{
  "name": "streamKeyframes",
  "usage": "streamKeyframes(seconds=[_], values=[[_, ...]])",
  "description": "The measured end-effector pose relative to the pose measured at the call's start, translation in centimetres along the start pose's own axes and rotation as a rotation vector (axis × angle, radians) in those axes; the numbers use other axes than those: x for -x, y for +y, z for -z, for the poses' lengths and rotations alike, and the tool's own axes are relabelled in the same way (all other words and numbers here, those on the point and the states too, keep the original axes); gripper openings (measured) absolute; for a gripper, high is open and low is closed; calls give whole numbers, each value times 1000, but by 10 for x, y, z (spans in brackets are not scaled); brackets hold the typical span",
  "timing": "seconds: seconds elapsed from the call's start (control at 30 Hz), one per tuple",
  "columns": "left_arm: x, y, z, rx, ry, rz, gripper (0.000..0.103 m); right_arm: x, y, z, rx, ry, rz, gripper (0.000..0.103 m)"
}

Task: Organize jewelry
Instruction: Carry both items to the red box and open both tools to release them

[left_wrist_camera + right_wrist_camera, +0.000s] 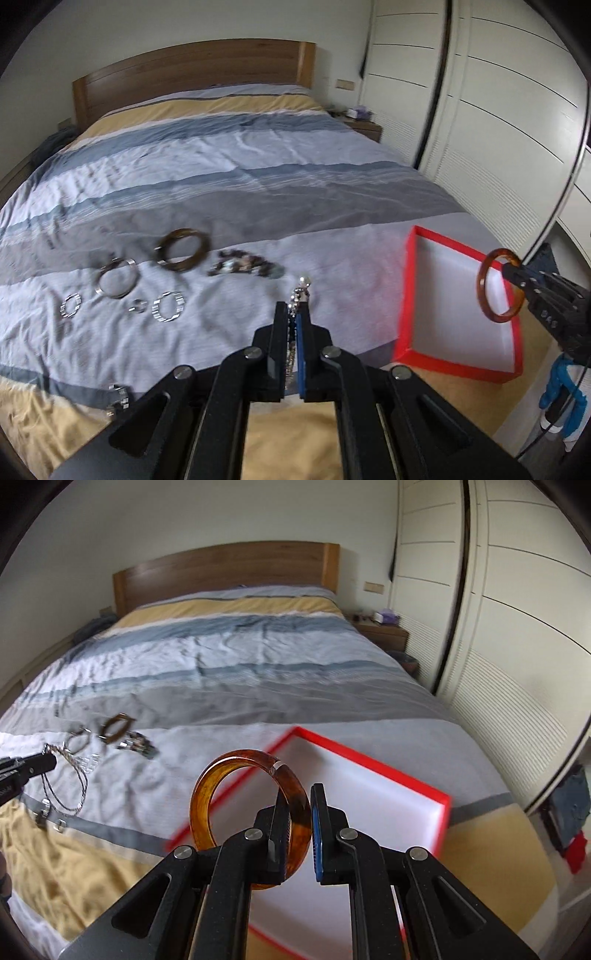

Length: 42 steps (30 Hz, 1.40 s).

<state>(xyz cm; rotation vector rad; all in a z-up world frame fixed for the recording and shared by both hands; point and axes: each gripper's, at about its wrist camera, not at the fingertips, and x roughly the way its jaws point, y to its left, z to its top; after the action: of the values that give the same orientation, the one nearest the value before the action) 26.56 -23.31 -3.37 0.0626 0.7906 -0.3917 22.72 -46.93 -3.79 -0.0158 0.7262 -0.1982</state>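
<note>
My left gripper (293, 310) is shut on a silver chain necklace (291, 350), held above the striped bedspread; its pendant (303, 286) sticks out past the fingertips. In the right wrist view the chain (79, 786) hangs in a loop from the left gripper (53, 762). My right gripper (300, 792) is shut on an amber bangle (240, 757), held upright over the near edge of a red tray (369, 761) with a white floor. From the left wrist view, the right gripper (508, 271) holds the bangle (481, 286) above the tray (404, 295).
Loose jewelry lies on the bed to the left: a dark brown bangle (181, 250), a silver bangle (116, 282), a beaded bracelet (243, 264), small sparkly rings (169, 307) and a clasp piece (119, 400). White wardrobe doors (498, 129) stand close on the right.
</note>
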Motion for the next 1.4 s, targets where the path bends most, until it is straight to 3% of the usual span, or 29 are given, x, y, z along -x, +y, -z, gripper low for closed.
streamKeyframes(seconds=[0.2, 0.4, 0.67, 0.9, 1.0, 1.13, 1.4], values=[[-45, -91, -13, -66, 52, 174, 3, -31, -56, 6, -25, 62, 61, 10], [-95, -132, -4, -74, 149, 248, 3, -69, -75, 9, 0, 127, 67, 10], [-122, -149, 22, -124, 234, 257, 3, -104, -79, 23, 8, 205, 61, 10], [-124, -151, 28, -128, 238, 284, 5, -109, -78, 30, 29, 232, 72, 11], [-123, -148, 28, -115, 241, 319, 11, -109, -76, 30, 32, 238, 72, 17], [-117, -146, 29, -107, 235, 342, 34, -101, -75, 29, 30, 222, 65, 45], [-79, -137, 25, -109, 170, 326, 35, -55, -84, 23, -2, 179, 94, 46]])
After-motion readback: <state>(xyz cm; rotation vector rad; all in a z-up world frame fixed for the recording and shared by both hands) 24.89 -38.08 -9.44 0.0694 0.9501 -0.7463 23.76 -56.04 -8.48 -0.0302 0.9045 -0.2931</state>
